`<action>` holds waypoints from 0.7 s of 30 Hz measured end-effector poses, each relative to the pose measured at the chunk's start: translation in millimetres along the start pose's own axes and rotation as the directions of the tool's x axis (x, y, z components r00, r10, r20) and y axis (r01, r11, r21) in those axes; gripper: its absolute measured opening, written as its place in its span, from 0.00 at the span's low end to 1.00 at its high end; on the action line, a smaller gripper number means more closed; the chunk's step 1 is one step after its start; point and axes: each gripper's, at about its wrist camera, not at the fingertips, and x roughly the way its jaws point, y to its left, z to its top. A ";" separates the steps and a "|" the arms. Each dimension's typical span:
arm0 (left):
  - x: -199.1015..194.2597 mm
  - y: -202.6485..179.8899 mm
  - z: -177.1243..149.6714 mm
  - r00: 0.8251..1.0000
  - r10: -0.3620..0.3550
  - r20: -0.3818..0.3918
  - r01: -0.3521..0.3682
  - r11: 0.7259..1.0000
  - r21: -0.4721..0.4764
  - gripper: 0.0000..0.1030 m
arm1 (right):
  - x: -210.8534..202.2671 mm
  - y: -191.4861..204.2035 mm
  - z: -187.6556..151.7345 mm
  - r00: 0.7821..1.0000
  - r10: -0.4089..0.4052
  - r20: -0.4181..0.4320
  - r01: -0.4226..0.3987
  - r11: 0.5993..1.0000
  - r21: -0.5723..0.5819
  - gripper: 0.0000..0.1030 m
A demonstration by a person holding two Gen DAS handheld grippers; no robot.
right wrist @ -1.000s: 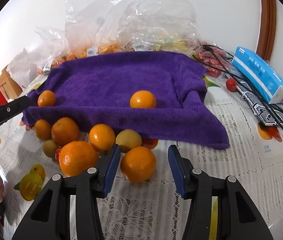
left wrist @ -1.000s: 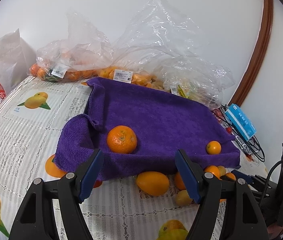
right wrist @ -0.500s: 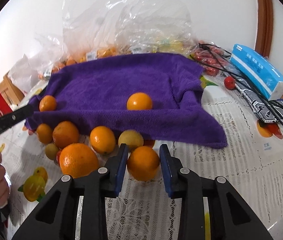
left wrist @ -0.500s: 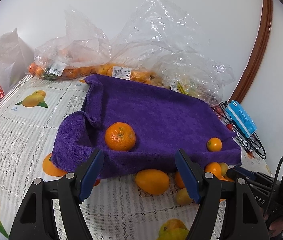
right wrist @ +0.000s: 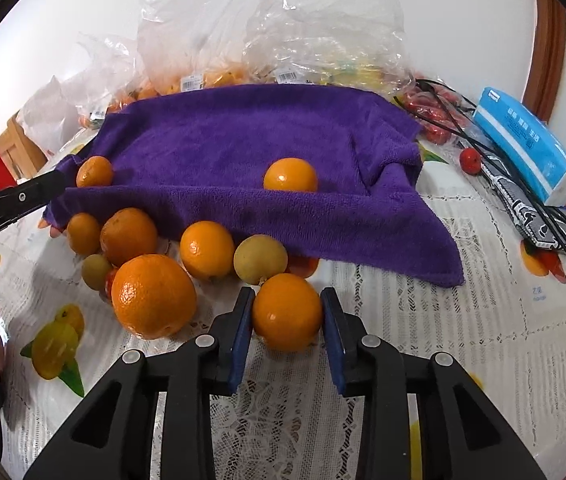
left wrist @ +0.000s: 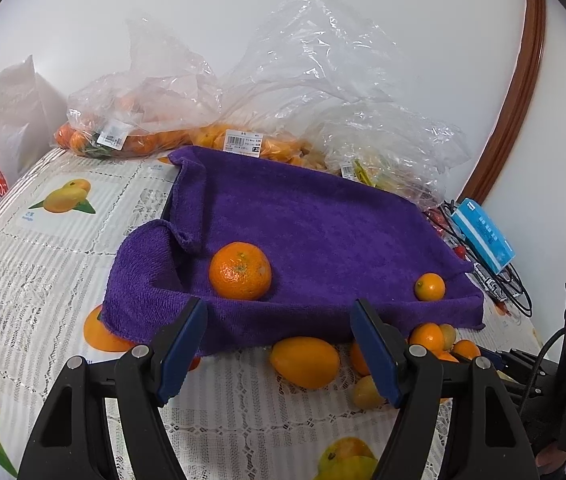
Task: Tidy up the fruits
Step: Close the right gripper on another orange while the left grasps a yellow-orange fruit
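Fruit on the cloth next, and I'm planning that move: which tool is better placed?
Right. The right tool already clamps an orange near the purple cloth; the left tool is open and empty.

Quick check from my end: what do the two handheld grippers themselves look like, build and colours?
Both match: the left gripper and right gripper each have two black plastic fingers with triangular cut-outs, silver screws at the pivots, and flat blue pads on the inner faces. In the left wrist view, a black cable runs along the right gripper's black body. No markings are readable, and no sleeve shows.
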 end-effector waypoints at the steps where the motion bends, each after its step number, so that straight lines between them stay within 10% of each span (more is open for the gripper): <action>1: -0.1 -0.2 -0.2 1.000 -0.001 0.000 0.001 1.000 0.000 0.70 | -0.1 -0.2 -0.4 1.000 0.003 0.002 -0.003 1.000 0.003 0.31; 21: 7.0 -18.8 -18.3 0.995 0.002 -0.097 0.008 0.995 0.098 0.70 | -25.3 -8.4 3.2 0.990 0.037 0.140 -0.047 0.997 0.068 0.31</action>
